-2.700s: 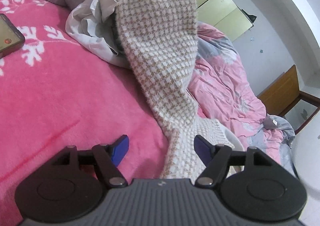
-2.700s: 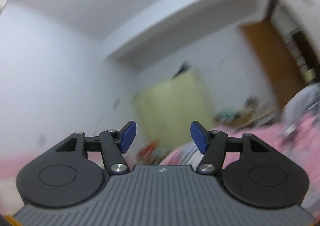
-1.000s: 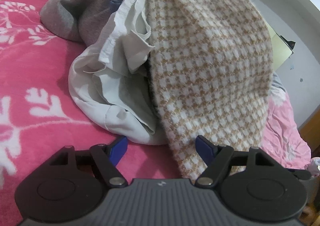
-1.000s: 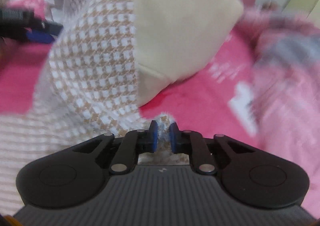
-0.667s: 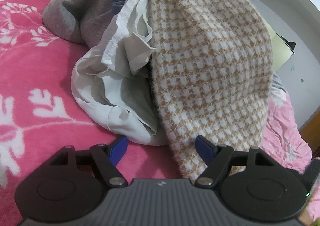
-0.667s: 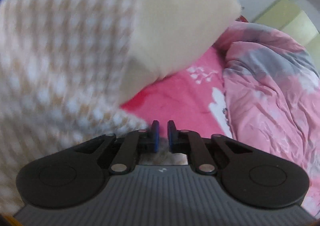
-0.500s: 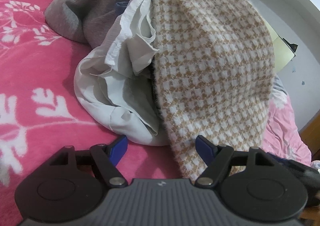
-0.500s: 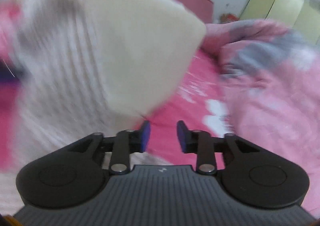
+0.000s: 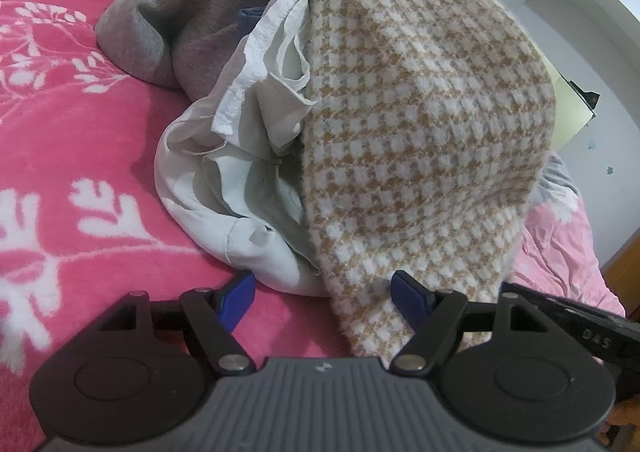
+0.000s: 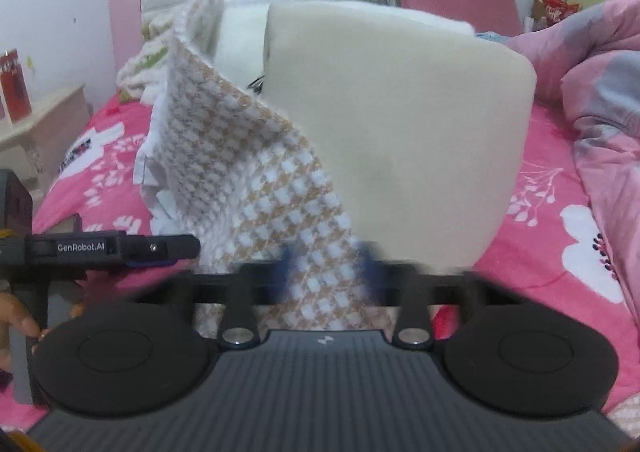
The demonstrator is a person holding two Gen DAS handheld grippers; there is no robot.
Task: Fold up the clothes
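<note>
On the bed, pink blanket (image 9: 80,140) underneath: heap of clothes, nothing folded yet. Checked garment (image 9: 420,124) is draped high over the heap, with a white garment (image 9: 224,188) and a grey garment (image 9: 168,36) bunched beside and behind it. Its lower end trails down to both grippers.

Left gripper (image 9: 324,292): jaws spread wide, gripping nothing. The checked hem lies against its right finger only.

Right gripper (image 10: 326,272): jaws have just been closing, with a strip of the checked garment between them. Pads are blurred, so I cannot tell whether they bite yet. A cream panel (image 10: 400,132) stands behind the strip, possibly the lining.

Step in hand, as I judge it: getting the checked garment off the heap to spread it flat.
- Confirm the right grip on a hem or corner, not mid-cloth.
- Close the left jaws on the hem edge just beside them, so the piece hangs from two points.
- Lift clear before pulling. The knit looks fuzzy and may drag the white garment along.
- Lay it on bare blanket, well apart from the heap.

Containers: no basket or box for clothes in view. Two jars (image 10: 14,86) with red contents stand on the nightstand (image 10: 44,112); what is in them I cannot tell.
</note>
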